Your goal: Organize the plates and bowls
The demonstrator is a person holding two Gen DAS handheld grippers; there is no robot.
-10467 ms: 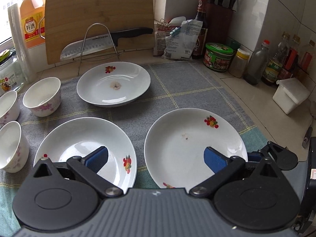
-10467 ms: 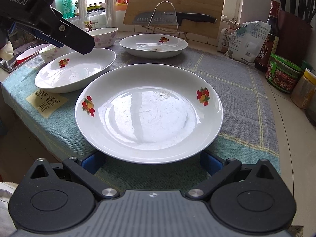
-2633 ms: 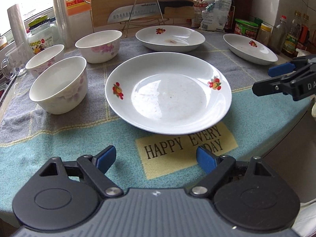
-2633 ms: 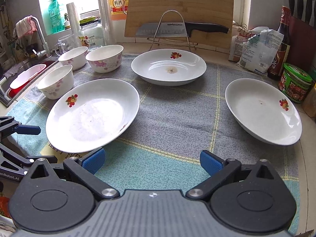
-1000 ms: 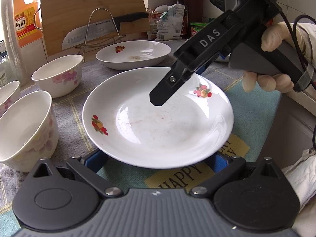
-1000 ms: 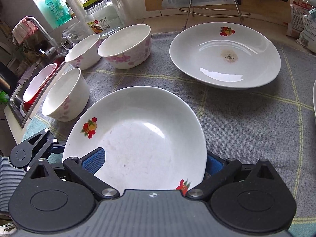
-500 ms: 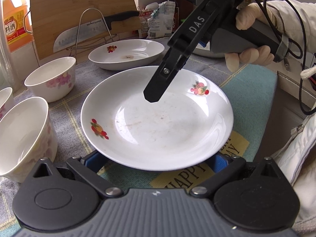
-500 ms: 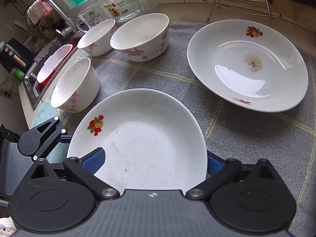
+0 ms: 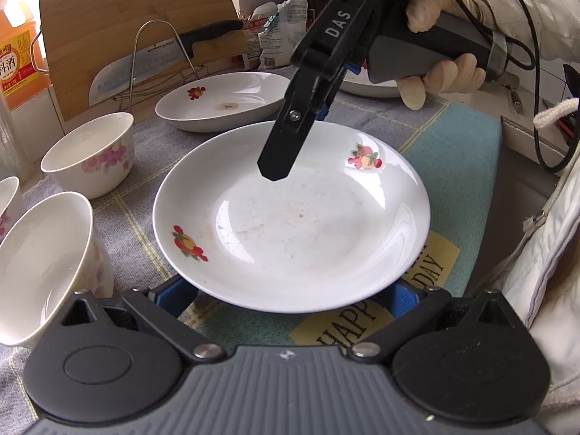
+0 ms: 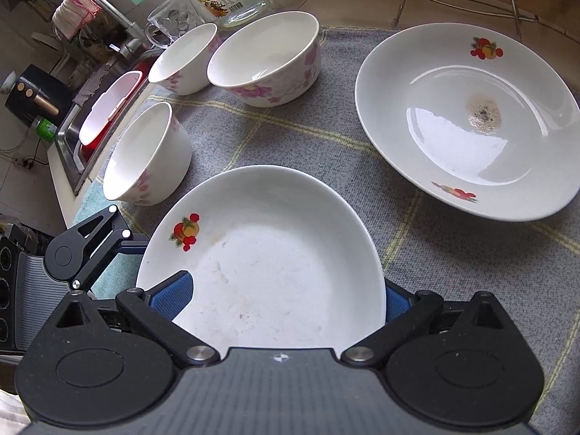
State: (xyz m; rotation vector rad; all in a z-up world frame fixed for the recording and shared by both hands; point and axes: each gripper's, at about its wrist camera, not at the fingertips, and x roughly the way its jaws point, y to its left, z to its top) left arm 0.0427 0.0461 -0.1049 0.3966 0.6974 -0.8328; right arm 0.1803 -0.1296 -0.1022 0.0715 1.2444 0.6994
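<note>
Your left gripper [image 9: 288, 291] has its jaws wide apart, one on each side of the near edge of the fruit plate [image 9: 290, 217], which lies on the cloth [image 9: 453, 145] on the desk. Your right gripper [image 10: 286, 297] also has its jaws apart around the same plate's edge, not squeezing it. A second plate [image 10: 467, 119] sits far right, and three bowls [image 10: 264, 58] stand to the left.

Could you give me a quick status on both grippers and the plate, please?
Left gripper open, fingers straddling near rim of fruit-print plate. Right gripper open over the same plate. Plate flat on the mat. Bowl close on its left.
</note>
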